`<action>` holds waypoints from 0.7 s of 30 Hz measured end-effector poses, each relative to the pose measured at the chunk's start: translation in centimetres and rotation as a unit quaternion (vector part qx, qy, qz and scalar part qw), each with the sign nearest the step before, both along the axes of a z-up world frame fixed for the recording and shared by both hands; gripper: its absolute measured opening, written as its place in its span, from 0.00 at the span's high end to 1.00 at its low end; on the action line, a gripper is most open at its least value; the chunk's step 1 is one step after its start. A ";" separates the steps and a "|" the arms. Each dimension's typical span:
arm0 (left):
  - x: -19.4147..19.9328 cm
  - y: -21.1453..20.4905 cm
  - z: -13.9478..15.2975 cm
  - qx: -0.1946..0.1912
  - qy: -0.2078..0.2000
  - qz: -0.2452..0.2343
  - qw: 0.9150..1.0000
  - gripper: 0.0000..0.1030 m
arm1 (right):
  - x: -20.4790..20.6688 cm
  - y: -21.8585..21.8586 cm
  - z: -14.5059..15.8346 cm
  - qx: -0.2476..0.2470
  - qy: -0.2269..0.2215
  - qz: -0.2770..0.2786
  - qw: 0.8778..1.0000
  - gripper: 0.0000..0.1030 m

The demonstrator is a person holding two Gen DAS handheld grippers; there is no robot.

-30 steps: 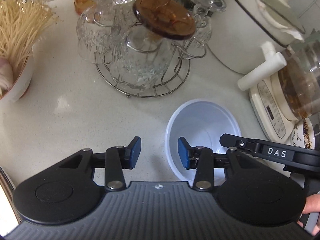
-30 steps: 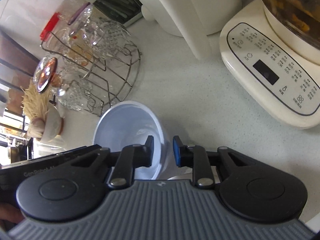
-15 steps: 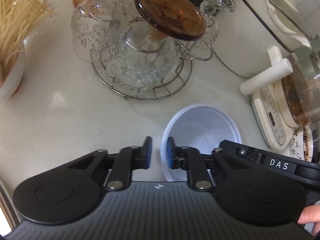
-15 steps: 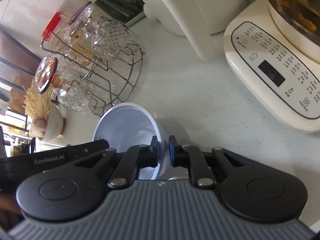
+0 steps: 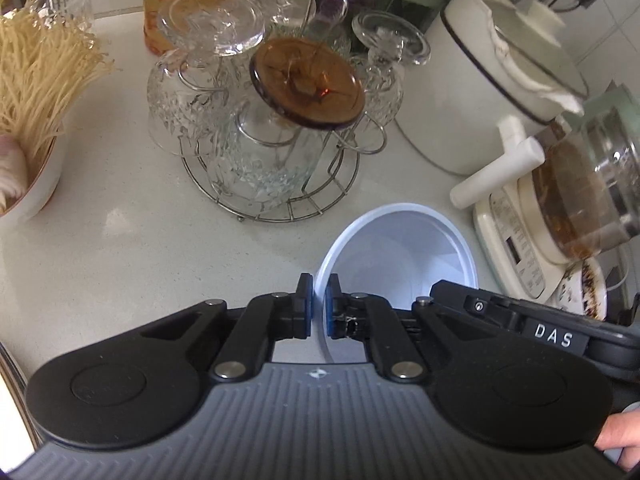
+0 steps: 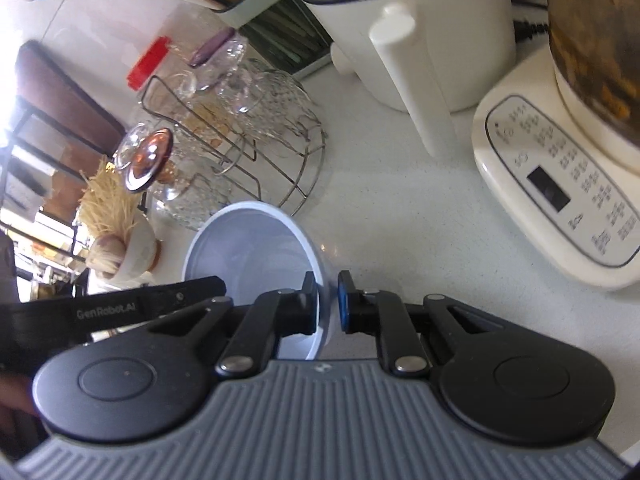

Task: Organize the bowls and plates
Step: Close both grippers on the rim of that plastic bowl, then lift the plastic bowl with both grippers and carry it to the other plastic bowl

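A pale blue plastic bowl (image 5: pixel 400 256) stands upright on the white counter, between the glass rack and the kettle base. My left gripper (image 5: pixel 319 306) is shut on the bowl's left rim, one pad outside and one inside. My right gripper (image 6: pixel 326 304) is shut on the bowl's right rim (image 6: pixel 320 264) in the same way. Each gripper shows in the other's view. A patterned plate (image 5: pixel 584 288) lies partly under the kettle base at the right; most of it is hidden.
A wire rack with upturned glasses and an amber lid (image 5: pixel 280 120) stands behind the bowl. A white pot (image 5: pixel 492 92) and a glass kettle on its cream base (image 5: pixel 520 240) are at the right. A bowl of dry noodles (image 5: pixel 28 120) is at the left.
Both grippers have closed on the bowl's rim, the left from wide open. The views have pulled back and up a little, and the bowl sits slightly higher in frame.
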State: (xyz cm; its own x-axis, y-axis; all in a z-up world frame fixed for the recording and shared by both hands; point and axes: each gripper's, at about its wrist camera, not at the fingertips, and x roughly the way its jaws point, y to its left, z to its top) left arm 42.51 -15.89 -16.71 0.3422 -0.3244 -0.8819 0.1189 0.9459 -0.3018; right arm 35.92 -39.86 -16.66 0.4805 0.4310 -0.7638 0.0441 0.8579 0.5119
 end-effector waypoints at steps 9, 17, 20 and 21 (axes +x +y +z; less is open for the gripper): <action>-1.6 0.6 1.9 -0.005 -0.024 0.013 1.000 0.92 | -1.1 0.5 1.2 -0.008 -0.018 0.021 1.000 0.87; -3.9 2.4 2.9 -0.031 -0.039 0.043 0.998 0.92 | -2.5 1.5 2.6 -0.016 -0.043 0.034 0.998 0.87; -5.0 3.1 3.4 -0.033 -0.047 0.052 0.997 0.92 | -3.0 1.7 2.9 -0.008 -0.047 0.035 0.998 0.87; -5.3 3.3 3.4 -0.034 -0.046 0.053 0.997 0.92 | -3.3 1.8 3.1 -0.009 -0.049 0.035 0.998 0.87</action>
State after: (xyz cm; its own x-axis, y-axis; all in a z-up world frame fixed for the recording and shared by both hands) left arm 37.20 -12.60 -13.31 0.4563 -0.3402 -0.8222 0.0505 0.9324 -0.3578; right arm 32.65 -38.02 -13.61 0.5227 0.4531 -0.7221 -0.0659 0.8660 0.4957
